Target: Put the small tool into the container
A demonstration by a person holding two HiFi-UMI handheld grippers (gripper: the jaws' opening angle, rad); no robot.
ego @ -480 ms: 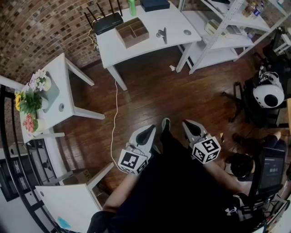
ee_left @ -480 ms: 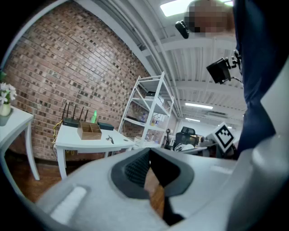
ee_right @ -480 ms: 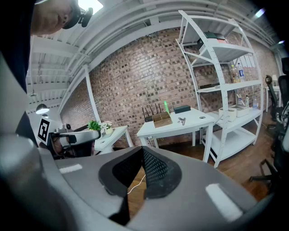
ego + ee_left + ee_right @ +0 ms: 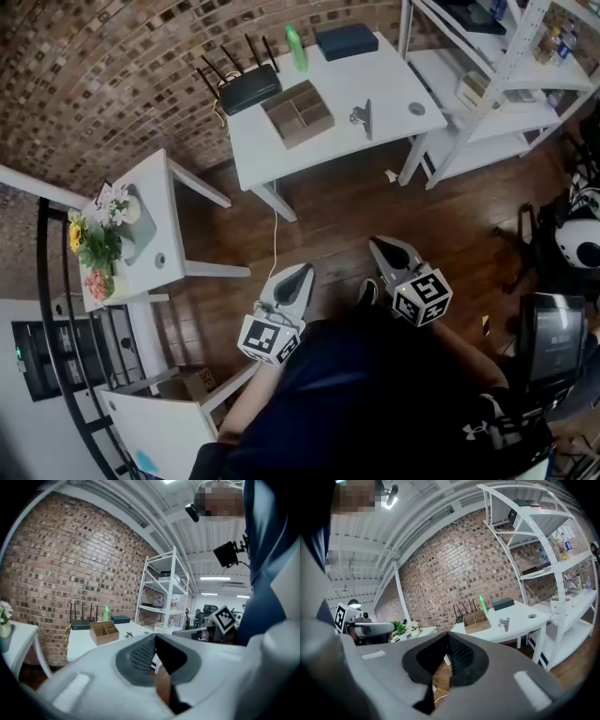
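Brick-walled room, tool on the table, both grippers shut and empty

Head view: wood floor (image 4: 347,206) under a curved brick wall. White table (image 4: 394,89) at the top, well apart from the person. On it: wooden container (image 4: 298,112) with compartments, small tool (image 4: 362,116) just beside it on the right, not inside. Router (image 4: 246,86), green bottle (image 4: 297,47) and dark box (image 4: 347,40) along the far edge. Shelf unit (image 4: 487,84) to the right of the table. Side table (image 4: 155,253) at left carrying flowers (image 4: 94,246). White cable (image 4: 274,234) runs down across the floor. Left gripper (image 4: 303,271) and right gripper (image 4: 377,244) held low near the body, both aimed toward the table, nothing in either

Left gripper view: left gripper (image 4: 154,644) with jaws closed together, pads meeting, only floor showing below them. Container (image 4: 104,632) sits far off on the table (image 4: 79,641); small tool (image 4: 128,634) is a small shape to its right. Green bottle (image 4: 106,612) behind

Right gripper view: right gripper (image 4: 446,641) with jaws pressed together, nothing gripped. Container (image 4: 477,622) and small tool (image 4: 504,622) side by side on the distant table (image 4: 525,616), tool outside the container. Flowers (image 4: 405,626) at left
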